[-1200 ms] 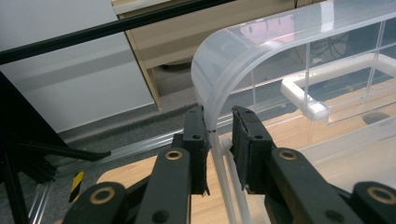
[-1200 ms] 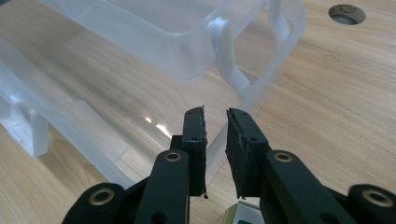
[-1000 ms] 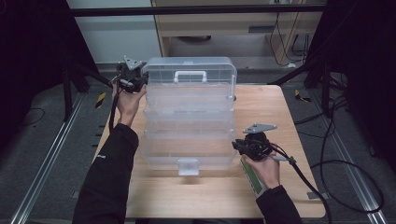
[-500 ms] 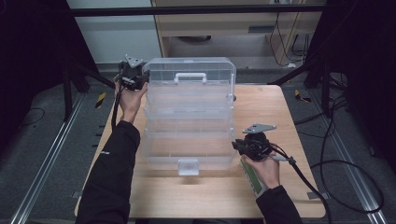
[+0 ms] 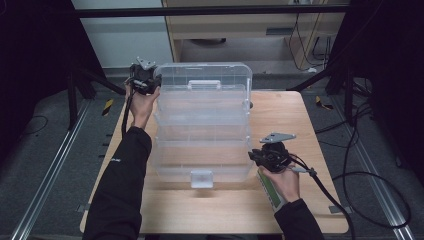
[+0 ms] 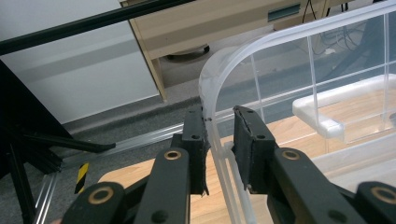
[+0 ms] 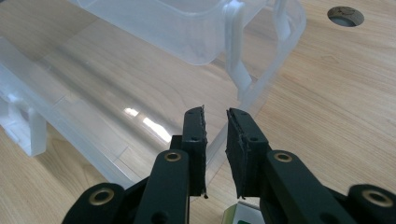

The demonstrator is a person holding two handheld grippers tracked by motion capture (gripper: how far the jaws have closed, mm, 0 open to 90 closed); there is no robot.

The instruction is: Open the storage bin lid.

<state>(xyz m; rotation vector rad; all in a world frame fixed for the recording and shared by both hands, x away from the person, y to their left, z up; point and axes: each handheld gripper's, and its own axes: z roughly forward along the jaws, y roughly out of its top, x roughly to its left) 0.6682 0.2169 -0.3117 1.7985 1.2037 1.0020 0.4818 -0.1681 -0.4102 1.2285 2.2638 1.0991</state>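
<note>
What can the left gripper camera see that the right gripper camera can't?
The left gripper view has the box's top lid rim, a white handle, a black bar and grey floor. The right gripper view has a round hole in the table and a green label. Both have the clear plastic box, the wooden table and black jaws straddling a box edge.

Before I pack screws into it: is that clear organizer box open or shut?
Open. The clear organizer box has its lid swung up at the far end, and its divided compartments lie exposed, apparently empty.
</note>
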